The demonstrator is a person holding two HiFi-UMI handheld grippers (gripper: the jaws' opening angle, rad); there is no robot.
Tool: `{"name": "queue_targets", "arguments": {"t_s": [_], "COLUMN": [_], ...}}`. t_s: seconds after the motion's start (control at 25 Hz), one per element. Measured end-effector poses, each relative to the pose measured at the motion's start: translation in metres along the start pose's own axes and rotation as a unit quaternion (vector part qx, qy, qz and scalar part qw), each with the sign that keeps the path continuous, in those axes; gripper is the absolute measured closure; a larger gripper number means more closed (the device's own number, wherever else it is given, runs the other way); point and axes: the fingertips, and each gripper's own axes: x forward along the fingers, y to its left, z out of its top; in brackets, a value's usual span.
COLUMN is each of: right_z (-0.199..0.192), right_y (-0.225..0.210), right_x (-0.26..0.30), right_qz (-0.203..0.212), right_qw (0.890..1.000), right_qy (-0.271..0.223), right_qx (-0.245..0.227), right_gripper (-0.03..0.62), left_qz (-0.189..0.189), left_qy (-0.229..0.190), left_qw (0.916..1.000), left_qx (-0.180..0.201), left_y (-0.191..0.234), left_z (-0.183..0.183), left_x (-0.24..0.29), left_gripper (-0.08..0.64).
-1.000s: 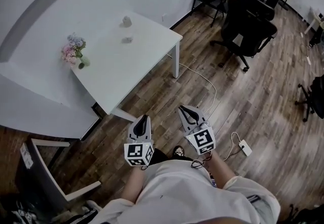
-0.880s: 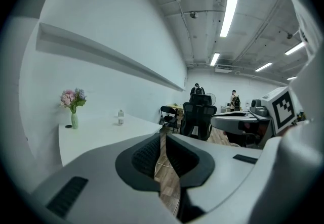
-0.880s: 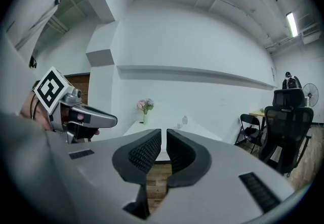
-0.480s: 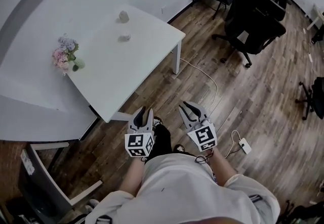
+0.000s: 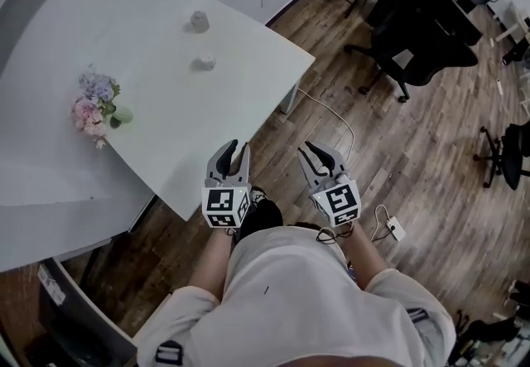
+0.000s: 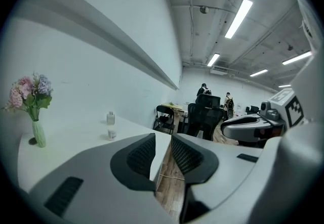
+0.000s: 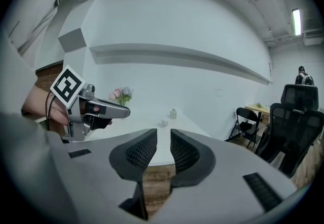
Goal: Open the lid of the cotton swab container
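Note:
Two small things stand on the far part of the white table: a taller clear bottle-like container and a low whitish one; which holds the cotton swabs I cannot tell. They also show as the container above the low one. My left gripper hovers at the table's near corner, far short of them. My right gripper is beside it over the floor. Both grippers' jaws have just been opening; the left gripper and the right gripper stand slightly open with nothing between them.
A vase of pink and purple flowers stands at the table's left. Black office chairs stand on the wood floor to the right. A white cable runs to a power strip. A chair is at lower left.
The person has walked toward the table, carrying both grippers forward to its near corner. Both pairs of jaws, shut before, now stand slightly apart.

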Motion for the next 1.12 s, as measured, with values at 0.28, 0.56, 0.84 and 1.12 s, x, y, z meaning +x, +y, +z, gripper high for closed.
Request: {"name": "queue_targets", "arguments": {"t_s": [0.28,0.56,0.84,1.12], "right_z": [0.021,0.026,0.047,0.087], "right_y": [0.004,-0.007,-0.047,-0.09], "right_x": [0.075,0.139,0.209,0.294], "right_qz": [0.022,0.061,0.133,0.23], "right_qw": [1.0,0.997,0.99,0.97], "right_qy": [0.014,0.027,0.018,0.009], "right_qx": [-0.015,-0.028,-0.043,-0.08], "right_gripper": [0.508,0.499,0.494,0.489], "left_qz": [0.013,0.044,0.1,0.171], "left_qy": [0.011,0.026,0.042,0.067], "left_qw": [0.9997,0.998,0.9932,0.9798], "left_qx": [-0.016,-0.037,-0.043,-0.08], "left_y": [0.066,0.108,0.142,0.182], "left_z": [0.005,0.002,0.013,0.028], "left_x": [0.026,0.057,0.111,0.167], "left_gripper": [0.46,0.46,0.46,0.46]}}
